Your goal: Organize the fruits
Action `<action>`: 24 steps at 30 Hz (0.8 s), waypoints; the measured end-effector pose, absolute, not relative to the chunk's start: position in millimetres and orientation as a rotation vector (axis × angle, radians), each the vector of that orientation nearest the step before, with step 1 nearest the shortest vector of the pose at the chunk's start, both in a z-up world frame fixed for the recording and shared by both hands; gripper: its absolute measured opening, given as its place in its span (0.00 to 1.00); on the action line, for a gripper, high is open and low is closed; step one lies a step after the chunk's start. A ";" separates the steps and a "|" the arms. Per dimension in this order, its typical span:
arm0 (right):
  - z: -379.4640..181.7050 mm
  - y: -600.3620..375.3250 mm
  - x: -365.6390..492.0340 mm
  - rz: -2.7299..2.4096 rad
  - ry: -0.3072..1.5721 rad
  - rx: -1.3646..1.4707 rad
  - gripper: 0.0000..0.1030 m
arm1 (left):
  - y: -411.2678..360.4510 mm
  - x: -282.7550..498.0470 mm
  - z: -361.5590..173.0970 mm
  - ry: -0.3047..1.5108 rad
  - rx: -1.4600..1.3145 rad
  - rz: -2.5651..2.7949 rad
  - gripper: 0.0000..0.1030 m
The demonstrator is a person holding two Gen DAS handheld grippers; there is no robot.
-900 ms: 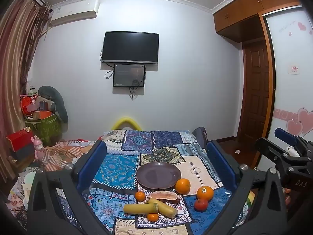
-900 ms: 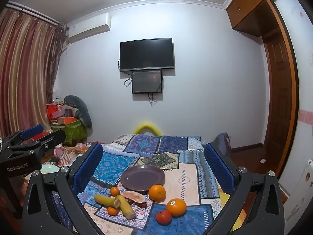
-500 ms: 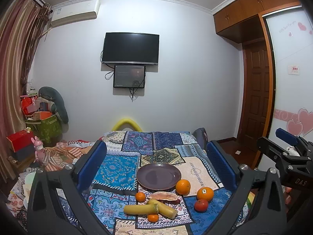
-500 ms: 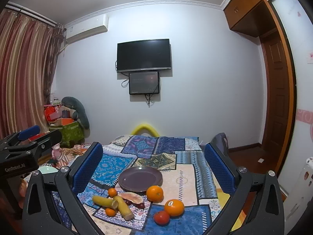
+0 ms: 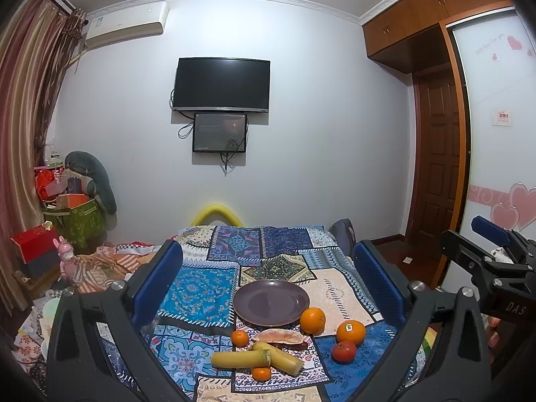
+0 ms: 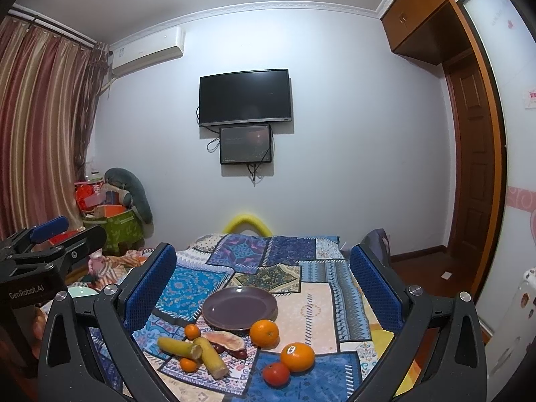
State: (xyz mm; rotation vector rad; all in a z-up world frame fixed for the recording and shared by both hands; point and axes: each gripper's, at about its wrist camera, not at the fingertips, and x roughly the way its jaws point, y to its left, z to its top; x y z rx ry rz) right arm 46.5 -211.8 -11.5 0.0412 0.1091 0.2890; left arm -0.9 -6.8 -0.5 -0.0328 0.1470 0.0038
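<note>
Both claws hang above the near edge of the surface [image 5: 338, 293], which is draped in a patchwork cloth [image 5: 201, 288], and both are spread wide with nothing between their blue pads. The left claw [image 5: 268, 281] frames the fruit from its own camera, and the right claw [image 6: 263, 278] does the same from a spot further right; each shows at the edge of the other's view. A purple plate [image 5: 271, 302] sits bare in the middle of the cloth. Just beside its near right rim lies an orange [image 5: 312, 320], and nearer and further right a second orange with a sticker [image 5: 350, 332], touching or almost touching a red apple [image 5: 344, 351]. A small tangerine [image 5: 240, 338] sits by the plate's near left rim, next to a pale pink fruit slice [image 5: 281, 336]. Nearer lie two yellow sugarcane-like sticks [image 5: 241, 359], angled together, with another tangerine [image 5: 261, 373] against them. On the far wall hangs a TV [image 5: 222, 84].
</note>
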 end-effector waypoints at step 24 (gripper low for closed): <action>-11.9 -211.8 44.0 0.289 0.104 0.043 1.00 | -10.7 -1.6 -0.2 0.144 -0.027 -0.001 1.00</action>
